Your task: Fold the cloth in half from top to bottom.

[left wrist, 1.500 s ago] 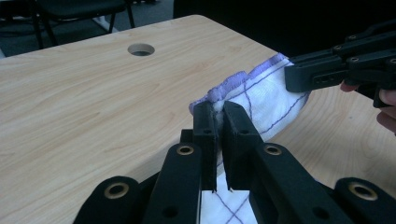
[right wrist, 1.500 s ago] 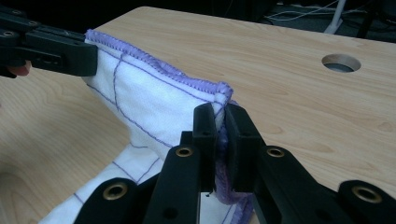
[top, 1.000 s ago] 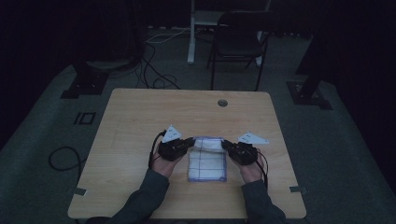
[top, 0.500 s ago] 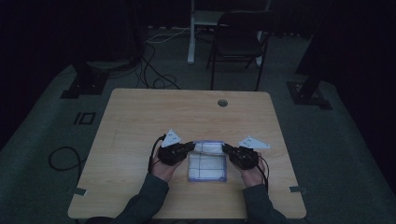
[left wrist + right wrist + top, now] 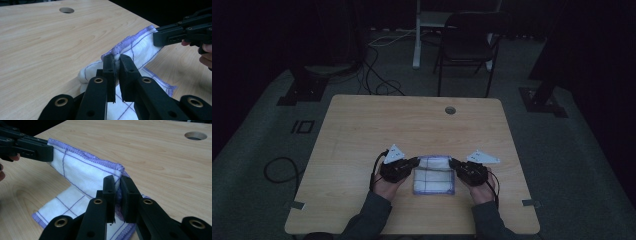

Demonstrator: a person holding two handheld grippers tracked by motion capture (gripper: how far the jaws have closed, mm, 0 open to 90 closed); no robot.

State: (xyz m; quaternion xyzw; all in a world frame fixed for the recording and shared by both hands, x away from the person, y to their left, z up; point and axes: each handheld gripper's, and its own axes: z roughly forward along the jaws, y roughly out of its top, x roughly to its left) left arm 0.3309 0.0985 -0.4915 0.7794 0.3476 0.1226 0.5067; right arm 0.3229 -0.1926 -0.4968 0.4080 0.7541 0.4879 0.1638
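A white cloth with purple grid lines and purple hem (image 5: pixel 434 175) lies on the tabletop (image 5: pixel 377 125) toward its 6 o'clock edge, its far edge lifted and folding over. The left tool (image 5: pixel 117 58) is clamped on the cloth's 9 o'clock corner, the right tool (image 5: pixel 118 179) on its 3 o'clock corner. A round cable hole (image 5: pixel 450 110) sits toward 12 o'clock.

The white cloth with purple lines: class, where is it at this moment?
High view: the cloth lies near the table's front edge, its far corners pinched by left gripper and right gripper.
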